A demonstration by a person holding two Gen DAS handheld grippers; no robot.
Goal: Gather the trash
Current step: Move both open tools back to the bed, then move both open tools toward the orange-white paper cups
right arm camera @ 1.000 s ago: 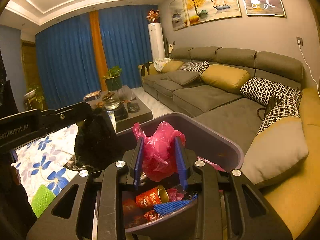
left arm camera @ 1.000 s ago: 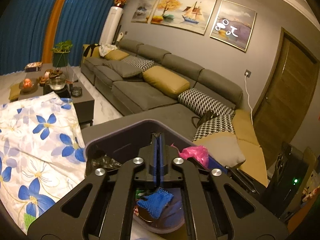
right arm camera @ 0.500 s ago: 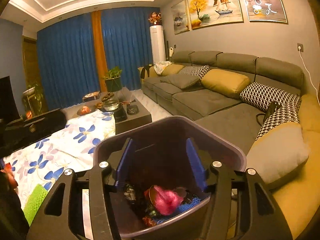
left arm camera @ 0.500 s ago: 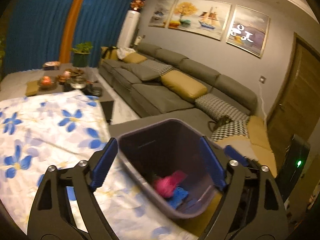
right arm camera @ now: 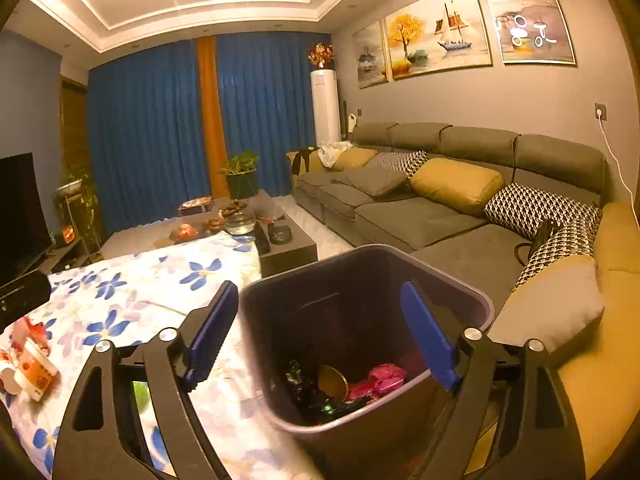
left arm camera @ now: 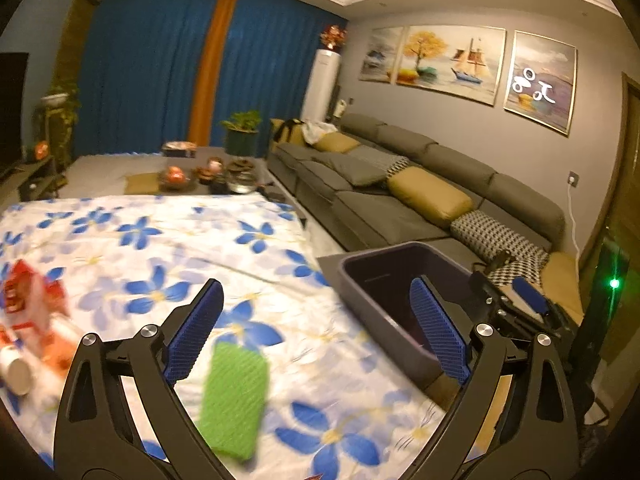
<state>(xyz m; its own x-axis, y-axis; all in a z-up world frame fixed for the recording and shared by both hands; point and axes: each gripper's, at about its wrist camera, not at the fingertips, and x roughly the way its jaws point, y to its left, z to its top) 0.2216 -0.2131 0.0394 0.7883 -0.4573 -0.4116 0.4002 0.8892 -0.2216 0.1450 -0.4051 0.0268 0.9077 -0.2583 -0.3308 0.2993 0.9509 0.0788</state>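
A dark grey trash bin [right arm camera: 448, 292] stands at the table's right edge and holds pink wrapping [right arm camera: 380, 380], a round gold can end and dark scraps. My right gripper [right arm camera: 324, 336] is open and empty above the bin's mouth. My left gripper [left arm camera: 316, 332] is open and empty over the flowered tablecloth [left arm camera: 160, 240], left of the bin [left arm camera: 384, 276]. A green foam net [left arm camera: 234, 400] lies between its fingers. Red and white wrappers and a paper cup [left arm camera: 24, 336] lie at the far left; they also show in the right wrist view [right arm camera: 28, 360].
A grey sectional sofa [right arm camera: 420, 208] with yellow and patterned cushions runs along the right. A dark coffee table [right arm camera: 240, 232] with dishes stands beyond the cloth. My right gripper shows at the bin's right in the left wrist view [left arm camera: 520, 300]. A TV [right arm camera: 20, 208] stands left.
Both grippers opened and drew back from the bin; the pink bag fell from the right one into the bin. My left gripper swung left over the tablecloth to above the green net.
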